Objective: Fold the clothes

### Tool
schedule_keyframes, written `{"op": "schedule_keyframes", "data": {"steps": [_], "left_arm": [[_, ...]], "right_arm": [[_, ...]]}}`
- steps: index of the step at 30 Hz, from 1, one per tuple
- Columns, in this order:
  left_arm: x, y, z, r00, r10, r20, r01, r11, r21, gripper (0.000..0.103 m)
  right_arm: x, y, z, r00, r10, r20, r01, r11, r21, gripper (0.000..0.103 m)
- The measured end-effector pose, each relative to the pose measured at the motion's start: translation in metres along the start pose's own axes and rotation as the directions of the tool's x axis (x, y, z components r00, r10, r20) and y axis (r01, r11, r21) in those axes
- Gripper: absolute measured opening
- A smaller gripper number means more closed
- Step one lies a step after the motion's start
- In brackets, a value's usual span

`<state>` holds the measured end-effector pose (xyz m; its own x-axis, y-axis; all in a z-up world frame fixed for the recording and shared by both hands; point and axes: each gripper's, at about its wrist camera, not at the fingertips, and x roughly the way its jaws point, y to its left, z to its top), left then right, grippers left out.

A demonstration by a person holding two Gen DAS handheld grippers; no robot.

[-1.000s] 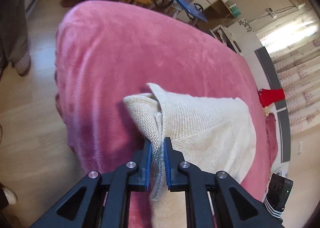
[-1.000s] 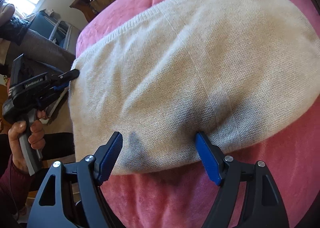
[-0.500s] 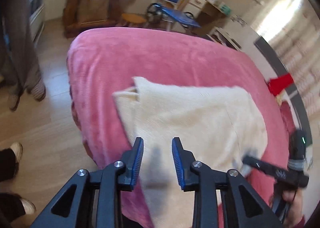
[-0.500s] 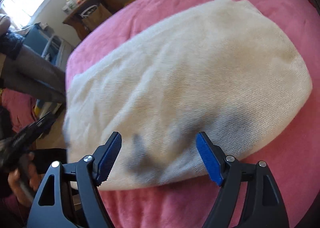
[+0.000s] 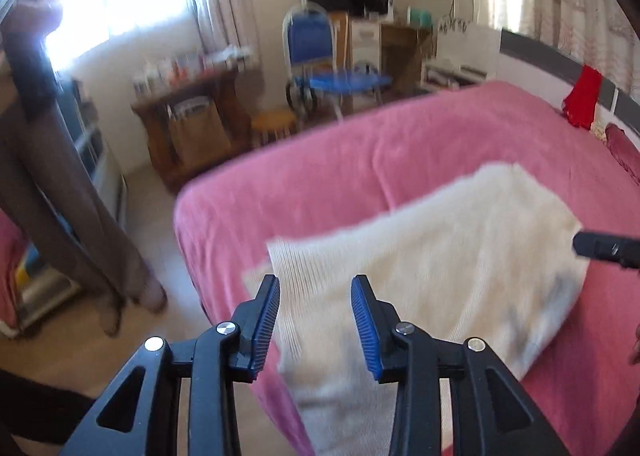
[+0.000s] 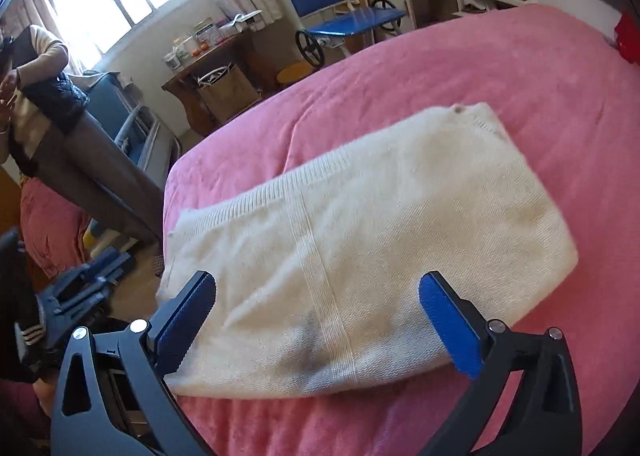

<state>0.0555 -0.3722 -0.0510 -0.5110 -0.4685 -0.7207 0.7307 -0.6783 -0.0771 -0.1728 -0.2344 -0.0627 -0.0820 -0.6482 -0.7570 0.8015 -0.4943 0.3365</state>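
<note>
Released since a second ago, the cream sweater [image 6: 360, 240] lies along the bed's [image 6: 480, 67] near edge, below both spread empty grippers, left gripper [image 5: 315, 320] and right gripper [image 6: 320, 320].

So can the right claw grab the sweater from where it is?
Probably yes. The right claw is open and sits just over the near edge of the sweater, which lies flat on the pink blanket. Nothing is in between.
</note>
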Motion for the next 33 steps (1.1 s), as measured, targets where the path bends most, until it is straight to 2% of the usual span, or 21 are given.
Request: {"op": "schedule_keyframes", "data": {"steps": [3, 5, 7, 9, 10, 11, 12, 13, 15, 16, 18, 20, 21, 25, 28, 29, 33], "left_arm": [[-0.028, -0.007, 0.017, 0.993, 0.038, 0.111, -0.042, 0.999, 0.025, 0.038], [-0.047, -0.012, 0.027, 0.981, 0.063, 0.184, -0.070, 0.997, 0.035, 0.038], [-0.066, -0.013, 0.023, 0.968, 0.084, 0.235, -0.089, 0.996, 0.013, 0.040], [-0.085, -0.015, 0.019, 0.956, 0.105, 0.274, -0.109, 0.994, -0.002, 0.040], [-0.095, -0.017, 0.017, 0.946, 0.132, 0.296, -0.137, 0.991, -0.002, 0.042], [-0.105, -0.019, 0.011, 0.936, 0.156, 0.316, -0.164, 0.986, 0.000, 0.044], [-0.116, -0.020, 0.006, 0.928, 0.172, 0.331, -0.183, 0.983, 0.001, 0.049], [-0.125, -0.021, 0.003, 0.929, 0.164, 0.333, -0.174, 0.985, 0.002, 0.050], [-0.136, -0.020, -0.001, 0.930, 0.130, 0.345, -0.140, 0.990, 0.006, 0.050], [-0.140, -0.020, -0.001, 0.929, 0.121, 0.350, -0.131, 0.991, 0.007, 0.050], [-0.145, -0.022, 0.000, 0.930, 0.094, 0.356, -0.109, 0.994, 0.022, 0.050], [-0.145, -0.022, 0.002, 0.935, 0.071, 0.348, -0.083, 0.996, 0.020, 0.050], [-0.145, -0.022, 0.003, 0.939, 0.059, 0.338, -0.067, 0.998, 0.012, 0.050], [-0.139, -0.017, 0.007, 0.955, 0.007, 0.296, 0.007, 0.999, -0.048, 0.050], [-0.137, -0.022, 0.008, 0.952, 0.046, 0.302, -0.039, 0.999, -0.028, 0.050], [-0.136, -0.025, 0.008, 0.952, 0.063, 0.299, -0.060, 0.998, -0.021, 0.051], [-0.134, -0.030, 0.002, 0.948, 0.108, 0.299, -0.104, 0.994, -0.030, 0.051]], "right_arm": [[-0.015, 0.002, -0.004, 1.000, -0.011, 0.015, 0.011, 1.000, 0.012, 0.103], [-0.023, 0.016, -0.003, 0.999, -0.044, 0.019, 0.045, 0.999, -0.018, 0.103], [-0.029, 0.025, -0.004, 0.997, -0.071, 0.038, 0.073, 0.995, -0.069, 0.103], [-0.044, 0.030, -0.006, 0.983, -0.171, 0.059, 0.177, 0.978, -0.110, 0.103], [-0.053, 0.036, -0.007, 0.969, -0.233, 0.084, 0.243, 0.959, -0.144, 0.103], [-0.065, 0.048, -0.012, 0.942, -0.300, 0.149, 0.325, 0.925, -0.197, 0.103], [-0.080, 0.063, -0.018, 0.900, -0.363, 0.240, 0.418, 0.873, -0.250, 0.103], [-0.091, 0.073, -0.024, 0.858, -0.406, 0.314, 0.490, 0.831, -0.266, 0.103], [-0.107, 0.082, -0.034, 0.778, -0.465, 0.422, 0.588, 0.774, -0.233, 0.103], [-0.109, 0.082, -0.035, 0.777, -0.463, 0.426, 0.587, 0.777, -0.226, 0.103], [-0.104, 0.075, -0.031, 0.845, -0.406, 0.348, 0.495, 0.841, -0.220, 0.103], [-0.104, 0.068, -0.028, 0.888, -0.353, 0.296, 0.414, 0.893, -0.178, 0.103], [-0.104, 0.068, -0.028, 0.898, -0.335, 0.284, 0.392, 0.904, -0.173, 0.103], [-0.101, 0.081, -0.028, 0.921, -0.287, 0.264, 0.347, 0.911, -0.222, 0.103], [-0.099, 0.086, -0.029, 0.939, -0.245, 0.242, 0.304, 0.921, -0.245, 0.103], [-0.097, 0.087, -0.029, 0.937, -0.249, 0.245, 0.309, 0.918, -0.250, 0.103], [-0.101, 0.097, -0.030, 0.895, -0.328, 0.302, 0.411, 0.870, -0.274, 0.103]]}}
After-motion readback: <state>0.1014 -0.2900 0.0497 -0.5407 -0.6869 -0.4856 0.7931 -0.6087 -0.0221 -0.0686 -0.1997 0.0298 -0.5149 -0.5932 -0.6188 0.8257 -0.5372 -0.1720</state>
